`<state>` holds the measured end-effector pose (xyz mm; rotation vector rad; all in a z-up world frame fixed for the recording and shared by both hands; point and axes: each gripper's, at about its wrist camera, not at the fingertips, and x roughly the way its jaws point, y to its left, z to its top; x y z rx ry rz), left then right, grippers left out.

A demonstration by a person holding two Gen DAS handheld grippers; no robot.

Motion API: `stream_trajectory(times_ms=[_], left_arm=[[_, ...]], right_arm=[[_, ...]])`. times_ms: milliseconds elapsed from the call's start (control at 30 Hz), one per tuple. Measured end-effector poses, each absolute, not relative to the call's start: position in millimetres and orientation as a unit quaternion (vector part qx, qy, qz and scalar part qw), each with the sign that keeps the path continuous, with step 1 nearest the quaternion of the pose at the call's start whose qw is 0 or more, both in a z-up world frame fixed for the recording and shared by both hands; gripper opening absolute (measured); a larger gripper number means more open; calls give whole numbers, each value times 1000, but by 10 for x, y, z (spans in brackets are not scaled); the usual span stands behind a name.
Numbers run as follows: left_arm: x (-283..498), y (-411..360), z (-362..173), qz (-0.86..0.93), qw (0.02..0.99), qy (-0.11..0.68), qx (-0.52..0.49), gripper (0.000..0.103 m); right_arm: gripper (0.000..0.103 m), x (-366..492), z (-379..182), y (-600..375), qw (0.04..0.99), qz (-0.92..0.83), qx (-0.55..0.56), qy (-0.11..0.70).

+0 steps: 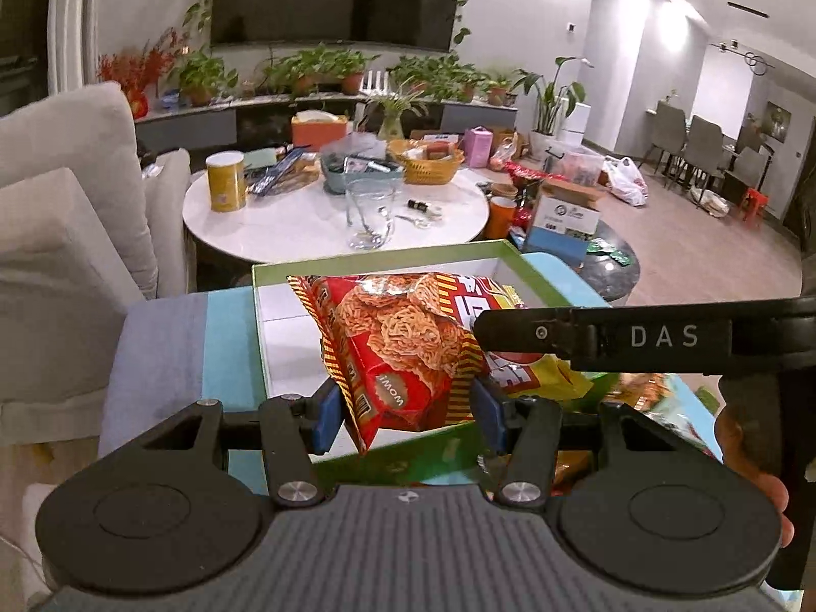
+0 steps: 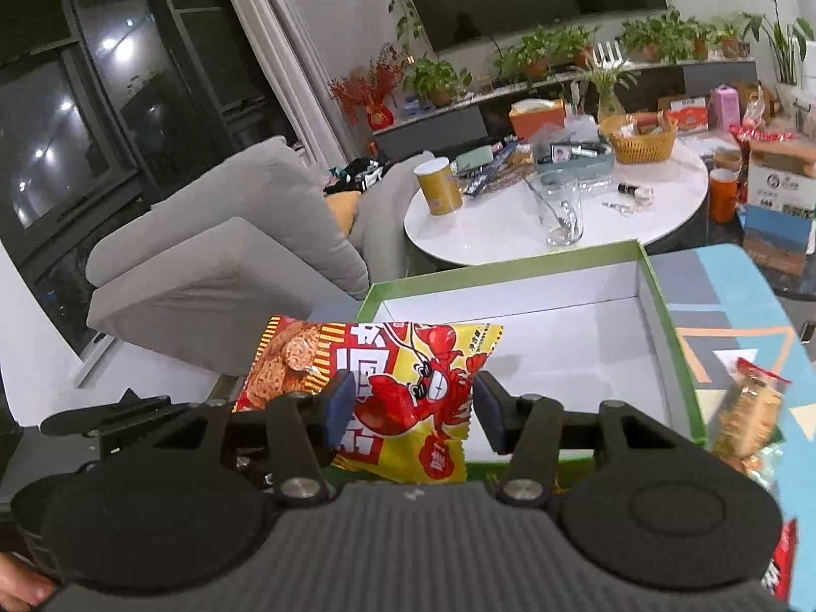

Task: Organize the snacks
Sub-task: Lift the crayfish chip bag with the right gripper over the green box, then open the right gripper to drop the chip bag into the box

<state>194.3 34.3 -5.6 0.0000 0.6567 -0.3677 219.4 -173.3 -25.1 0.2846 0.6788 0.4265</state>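
Note:
A green box (image 1: 387, 261) with a white inside lies open on the patterned table; it also shows in the right wrist view (image 2: 510, 268). My left gripper (image 1: 408, 415) is shut on a red noodle-snack bag (image 1: 392, 341), held over the box's near edge. My right gripper (image 2: 410, 415) is shut on a red and yellow crayfish snack bag (image 2: 403, 387), held at the box's near left corner. The right gripper's body (image 1: 637, 336) crosses the left wrist view from the right, with the yellow bag (image 1: 556, 372) under it.
More snack packets (image 2: 747, 415) lie on the table right of the box. Beyond stand a round white table (image 1: 326, 219) with a glass (image 1: 370, 211), a yellow can (image 1: 225, 181) and a basket (image 1: 427, 163). A grey sofa (image 2: 224, 260) is at the left.

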Motion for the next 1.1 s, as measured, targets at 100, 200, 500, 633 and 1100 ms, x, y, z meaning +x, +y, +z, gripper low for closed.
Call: stream_trajectory(times_ms=[100, 200, 500, 633, 1100], left_arm=[[2083, 370, -146, -176, 927, 331, -5, 49], [2175, 373, -243, -174, 923, 343, -6, 49], [2295, 329, -446, -169, 912, 373, 7, 49], [2302, 339, -475, -164, 910, 380, 5, 50], [1890, 372, -264, -159, 919, 361, 2, 56]], right_arm=[[58, 2294, -318, -1694, 907, 207, 140, 338], [58, 2375, -406, -1674, 902, 206, 144, 351], [58, 2474, -575, -1672, 888, 201, 154, 383], [58, 2460, -581, -1680, 887, 199, 155, 386], [58, 2051, -444, -1842, 891, 195, 152, 381]])
